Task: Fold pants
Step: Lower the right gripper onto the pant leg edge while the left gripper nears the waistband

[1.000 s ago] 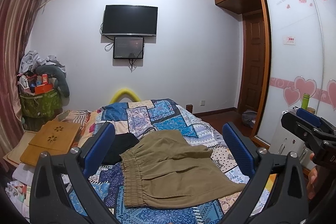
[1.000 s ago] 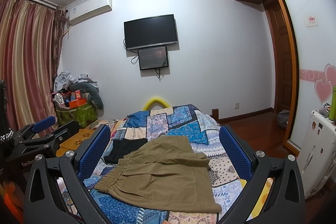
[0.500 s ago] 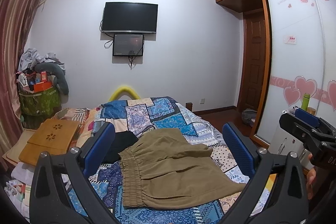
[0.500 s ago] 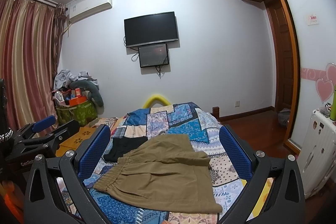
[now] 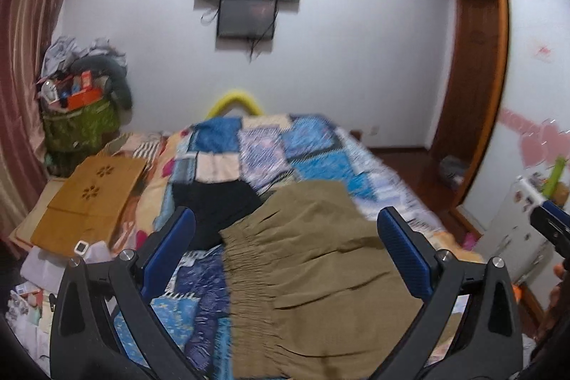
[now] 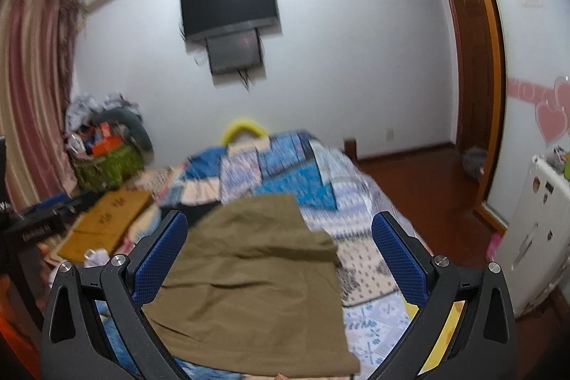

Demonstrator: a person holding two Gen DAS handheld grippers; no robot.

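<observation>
Left wrist view: the left gripper [image 5: 285, 230] is seen with its blue-padded jaws spread wide and nothing held between them. Below it, the olive-brown pants [image 5: 320, 273] lie flat on the patchwork quilt [image 5: 256, 148] of the bed. The gathered elastic waistband [image 5: 245, 273] is recorded only in this view, running along the garment's left edge. A black garment [image 5: 213, 209] lies on the quilt touching the upper left corner of the pants. A small part of the right gripper [image 5: 550, 228] is noted at the right edge, with fingertips of a hand [image 5: 557, 276] beneath it.

Right wrist view: the right gripper [image 6: 278, 244] is likewise seen with jaws wide apart and empty, above the pants [image 6: 249, 280]. The waistband is not made out here; the fabric is shown as a smooth, doubled panel with one crosswise crease and a lower hem towards the camera. The quilt [image 6: 370, 273] is exposed to the right of the garment. Part of the left gripper [image 6: 39, 223] is recorded at the left edge. A wooden board [image 6: 107, 223] lies left of the bed in both views. Motion blur is present in both pictures; finer fabric detail cannot be told.
</observation>
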